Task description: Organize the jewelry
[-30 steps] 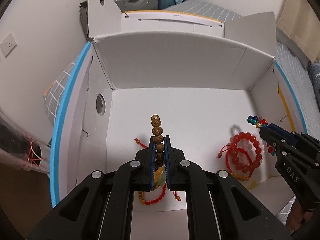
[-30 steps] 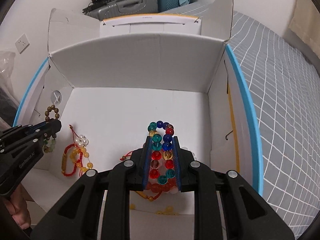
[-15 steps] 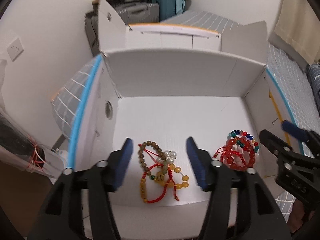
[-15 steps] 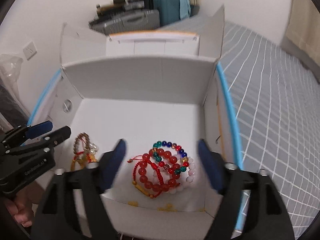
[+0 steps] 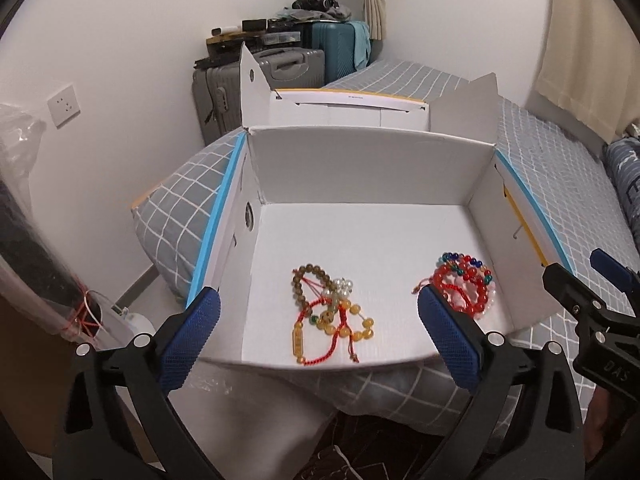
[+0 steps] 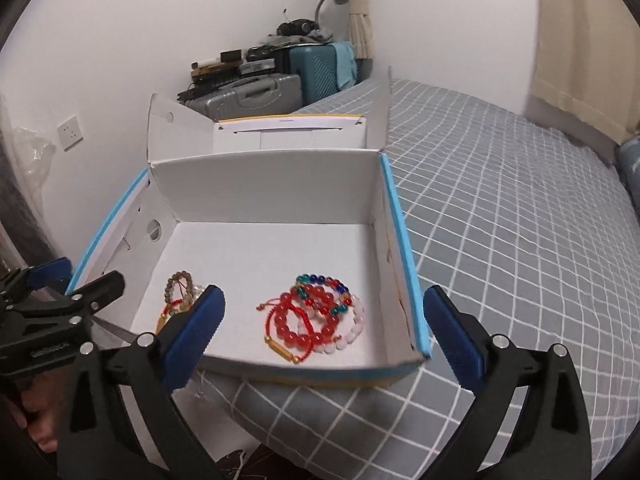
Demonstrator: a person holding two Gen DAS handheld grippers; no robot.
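An open white box with blue edges holds two heaps of bracelets. On the left, a brown bead bracelet lies on amber beads and red cords. On the right, a multicolour bead bracelet rests on red bead bracelets. My left gripper hovers above the box's near edge; its jaws are opening, with nothing between the pads. My right gripper hangs over the right heap the same way, its jaws also opening and empty. Each gripper shows at the edge of the other's view.
The box sits on a grey checked pillow on a bed with a matching sheet. Suitcases stand against the far wall. A plastic bag is at the left. A hand holds the left gripper.
Both grippers opened wide and let go: the brown bracelet dropped onto the left heap, the multicolour one onto the right. Both pulled back and up out of the box.
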